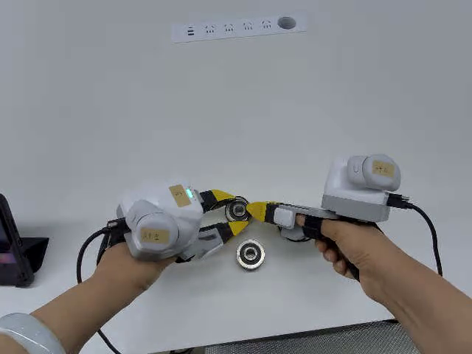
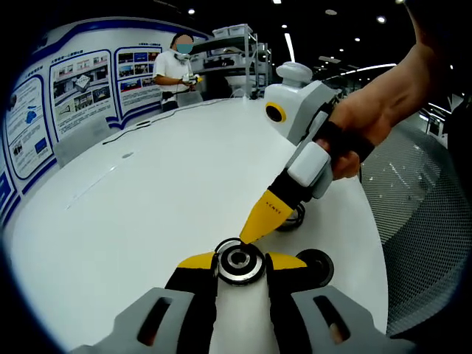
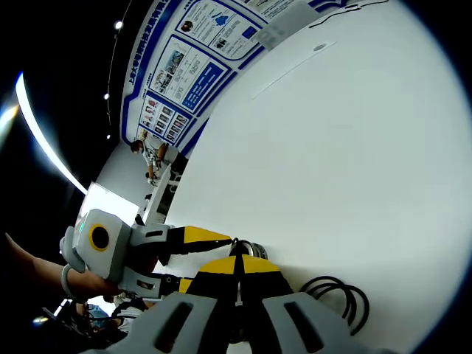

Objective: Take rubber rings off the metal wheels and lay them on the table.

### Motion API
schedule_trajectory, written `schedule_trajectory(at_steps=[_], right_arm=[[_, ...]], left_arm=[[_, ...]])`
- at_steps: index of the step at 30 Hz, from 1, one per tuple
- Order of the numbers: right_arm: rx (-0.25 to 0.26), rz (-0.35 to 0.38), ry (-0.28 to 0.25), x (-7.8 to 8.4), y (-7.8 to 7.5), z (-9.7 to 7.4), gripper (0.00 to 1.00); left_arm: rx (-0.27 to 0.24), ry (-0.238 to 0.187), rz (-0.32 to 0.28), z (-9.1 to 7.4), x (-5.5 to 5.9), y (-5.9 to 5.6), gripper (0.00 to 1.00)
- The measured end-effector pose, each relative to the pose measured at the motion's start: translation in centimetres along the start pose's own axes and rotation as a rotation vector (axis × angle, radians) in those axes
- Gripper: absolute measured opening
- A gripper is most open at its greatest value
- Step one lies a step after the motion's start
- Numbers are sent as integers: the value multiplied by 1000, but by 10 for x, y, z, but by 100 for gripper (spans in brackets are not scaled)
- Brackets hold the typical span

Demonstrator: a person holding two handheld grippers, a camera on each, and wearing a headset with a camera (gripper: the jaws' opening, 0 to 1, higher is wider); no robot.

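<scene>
Left tongs (image 2: 237,259): clamped on a metal wheel (image 2: 237,263), one yellow tip at each side of it, seemingly lifted just off the surface (image 1: 221,110). Round the wheel's rim, a dark band, presumably its rubber ring (image 2: 220,251).

Right tongs (image 1: 257,210): pressed together into a single yellow point, touching the top edge of that same wheel. Cannot tell whether any rubber is caught between the tips; too small to make out.

Just below the right tongs, flat on the surface, thin black loops (image 3: 339,299), likely rings already laid down. Close by, toward the person, a second wheel (image 1: 251,254) lying flat; not clear whether bare or ringed. Farther out, a white power strip (image 1: 240,28) at the far edge and a dark device (image 1: 15,243) at the left.

Step in hand, by the look of it: peeling the ring off the held wheel, with part of the job apparently done.

Next move: get a sure pinch on the band, keep the left grip firm so the wheel does not twist, draw the right tongs up and away to stretch the rubber over the rim, then lay it beside the loops.
</scene>
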State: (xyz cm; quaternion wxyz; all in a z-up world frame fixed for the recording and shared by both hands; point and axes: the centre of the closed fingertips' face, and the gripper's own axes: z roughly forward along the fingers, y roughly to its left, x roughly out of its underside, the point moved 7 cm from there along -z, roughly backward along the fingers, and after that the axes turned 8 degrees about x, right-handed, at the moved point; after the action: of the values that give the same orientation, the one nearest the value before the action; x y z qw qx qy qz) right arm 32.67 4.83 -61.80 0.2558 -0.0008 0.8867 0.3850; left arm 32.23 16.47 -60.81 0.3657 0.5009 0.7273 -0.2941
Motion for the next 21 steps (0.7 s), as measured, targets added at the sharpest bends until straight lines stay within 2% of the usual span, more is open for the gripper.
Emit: schedule_trajectory(at_steps=[10,15,21], right_arm=[[-17,2,-4,0,4,-2,2],[-33,4,-8,0,11,-4,2],[-54,3,-12,2,20,-8,2]], left_arm=[[-17,-8,-13,-5,5,1,39],[-23,-15,-24,-9,7,1,41],[-36,-29,-47,-13,10,2,48]])
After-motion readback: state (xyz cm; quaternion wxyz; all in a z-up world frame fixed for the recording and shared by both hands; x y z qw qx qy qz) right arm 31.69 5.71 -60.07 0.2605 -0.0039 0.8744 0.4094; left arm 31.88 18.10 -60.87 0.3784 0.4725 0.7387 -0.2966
